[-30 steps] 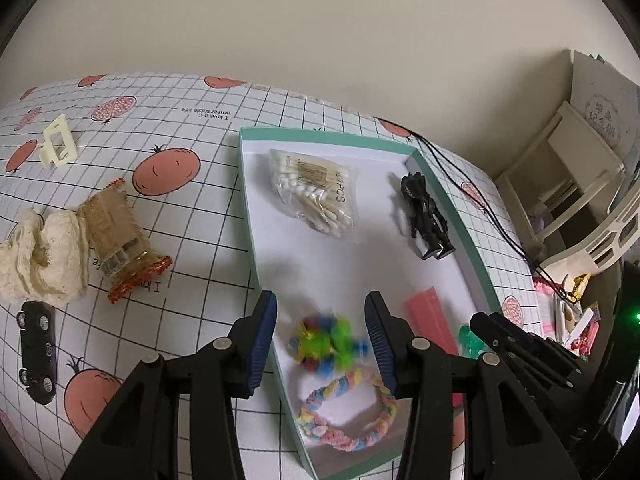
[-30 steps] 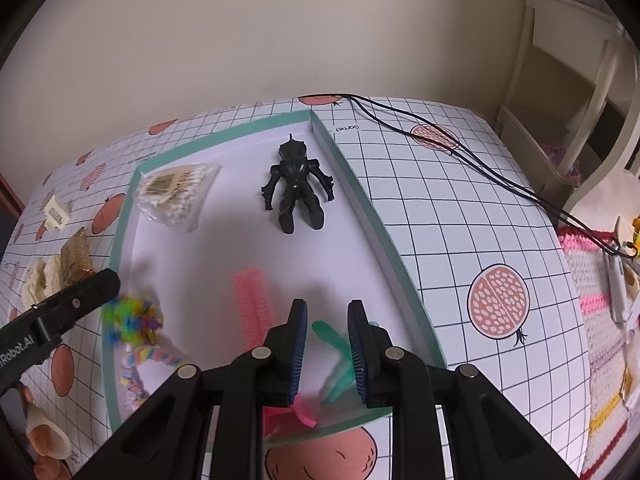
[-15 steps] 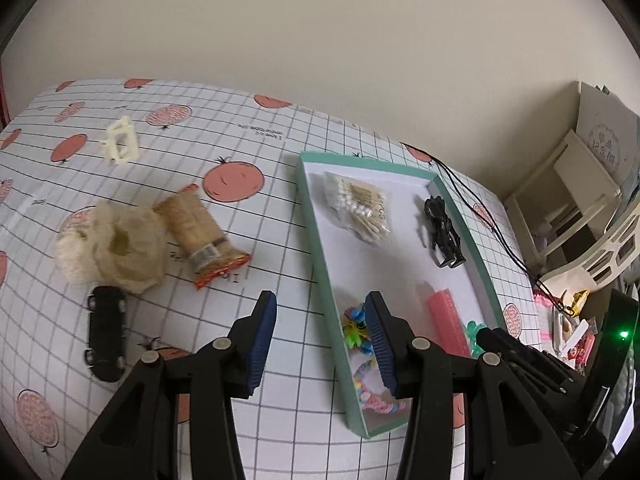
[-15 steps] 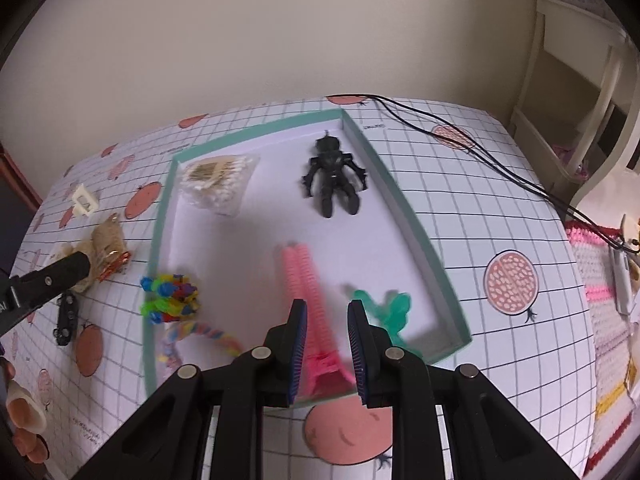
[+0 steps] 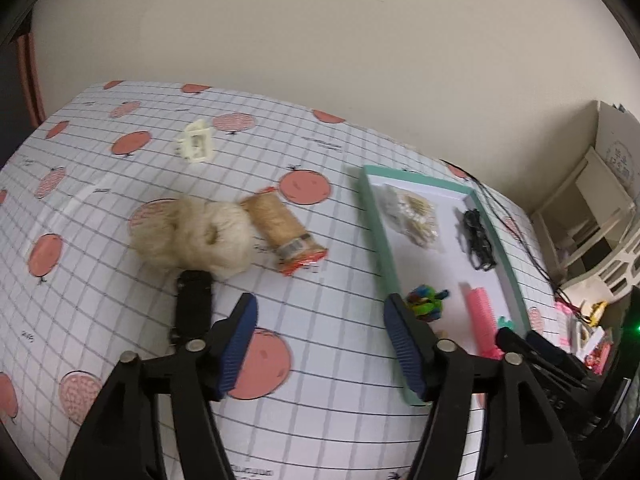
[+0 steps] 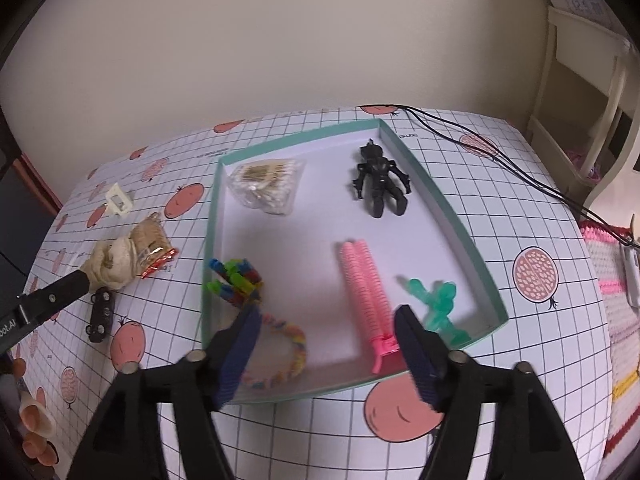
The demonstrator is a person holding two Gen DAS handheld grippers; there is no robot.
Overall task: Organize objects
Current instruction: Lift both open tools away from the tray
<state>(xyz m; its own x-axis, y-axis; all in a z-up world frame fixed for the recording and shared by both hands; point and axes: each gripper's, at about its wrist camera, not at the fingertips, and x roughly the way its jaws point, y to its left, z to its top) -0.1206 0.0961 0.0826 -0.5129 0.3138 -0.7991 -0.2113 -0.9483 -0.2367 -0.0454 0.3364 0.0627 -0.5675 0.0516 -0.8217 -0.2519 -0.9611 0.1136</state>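
- Step in hand, as I judge it: sorting loose items into the tray; both grippers empty, between picks.
- Left hand-held gripper: jaws spread wide, nothing between them, hovering over bare tabletop just left of the tray's left rim.
- Right hand-held gripper: jaws spread, pinching nothing, hanging over the tray's near end.
- In the tray: cotton swab bag at far left corner, black figure at far right, pink hair roller mid-near, green toy at near right corner, multicolour clips by the left rim, braided bracelet at near left.
- Left of the tray, not yet sorted: snack pack nearest the tray, cream scrunchie touching it on its far side from the tray, black toy car just in front of the scrunchie, cream hair claw well apart toward the far side.
- Next move, my guess: left gripper goes for one of these; the car or the snack pack looks closest.
- Calls for: swing left away from the tray, lower, straddle the item with open jaws, then close.
- Watch: scrunchie touches the snack pack and sits just beside the car, so a jaw could snag it.
- Frames slightly blurred; fine contact hard to call.
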